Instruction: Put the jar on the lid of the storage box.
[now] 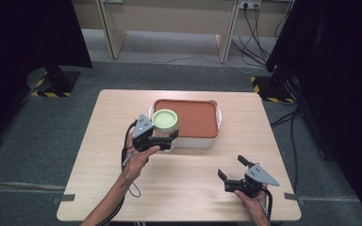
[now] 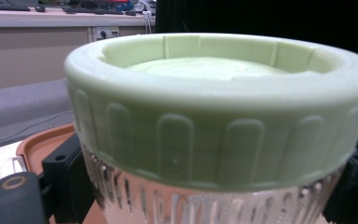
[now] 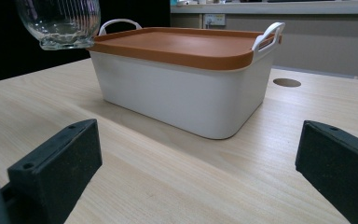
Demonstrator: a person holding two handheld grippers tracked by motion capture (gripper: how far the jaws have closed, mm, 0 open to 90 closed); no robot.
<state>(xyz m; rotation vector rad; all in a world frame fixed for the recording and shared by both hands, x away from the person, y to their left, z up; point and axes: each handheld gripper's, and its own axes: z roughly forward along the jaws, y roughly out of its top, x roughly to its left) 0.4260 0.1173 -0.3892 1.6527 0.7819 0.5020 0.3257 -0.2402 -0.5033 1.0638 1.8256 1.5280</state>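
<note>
A ribbed glass jar (image 2: 205,205) with a pale green screw lid (image 1: 164,119) is held up off the table; my left gripper (image 1: 162,140) is shut on its glass body just under the lid (image 2: 214,102). The jar hangs at the front left corner of a white box (image 1: 195,140) topped by an orange lid (image 1: 188,117). In the right gripper view the jar's glass bottom (image 3: 58,23) floats above the table beside the box (image 3: 182,98) and its lid (image 3: 186,44). My right gripper (image 1: 234,168) stands open near the table's front right, nothing between its jaws.
The light wood table (image 1: 184,188) has a round cable hole (image 3: 286,82) behind the box. Black curtains and hazard-striped stand bases (image 1: 52,89) flank the table on a grey floor. Cables (image 1: 259,42) run along the floor at the back.
</note>
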